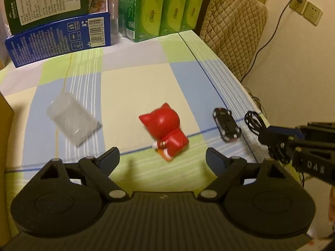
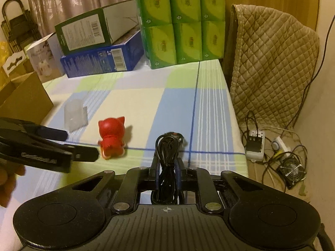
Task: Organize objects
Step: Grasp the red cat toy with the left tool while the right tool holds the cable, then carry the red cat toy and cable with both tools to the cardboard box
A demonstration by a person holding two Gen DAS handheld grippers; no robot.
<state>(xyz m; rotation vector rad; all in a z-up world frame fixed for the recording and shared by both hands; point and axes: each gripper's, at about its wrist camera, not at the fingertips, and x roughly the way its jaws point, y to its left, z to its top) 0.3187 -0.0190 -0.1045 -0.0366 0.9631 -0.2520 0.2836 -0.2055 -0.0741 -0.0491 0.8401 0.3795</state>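
left hand-held gripper [image 1: 162, 155]: jaws spread wide, nothing between them, hovering over the desk [image 1: 134, 79] with checked cloth; a hand [image 2: 6, 179] is partly visible behind it in the right wrist view
cardboard box [image 2: 25, 96]: far left of the left hand-held gripper, at the desk edge
translucent plastic cup [image 1: 71, 119]: lying on its side, ahead and to the left of the left hand-held gripper, well apart from it
blue carton [image 1: 58, 39]: far ahead on the left, at the back of the desk, with a dark green carton [image 1: 46, 2] lying tilted on top of it
red cat figurine [image 1: 165, 129]: just ahead of the left hand-held gripper's open jaws, slightly right of centre, not touching either finger; blurred in the left wrist view; sits back to the camera in the right wrist view
green tissue packs [image 1: 159, 8]: stacked at the back of the desk, ahead of centre
black toy car [image 1: 226, 124]: ahead and to the right of the left hand-held gripper, near the desk's right edge, beside the right hand-held gripper's tip
right hand-held gripper [image 2: 167, 165]: jaws narrow, clamped on a coiled black cable [image 2: 167, 156], the coil sticking up and forward past the fingers
quilted cover [image 2: 272, 62]: draped over a chair, to the right beyond the desk
power strip and small fan [image 2: 293, 171]: on the floor, right of the right hand-held gripper, with loose wires
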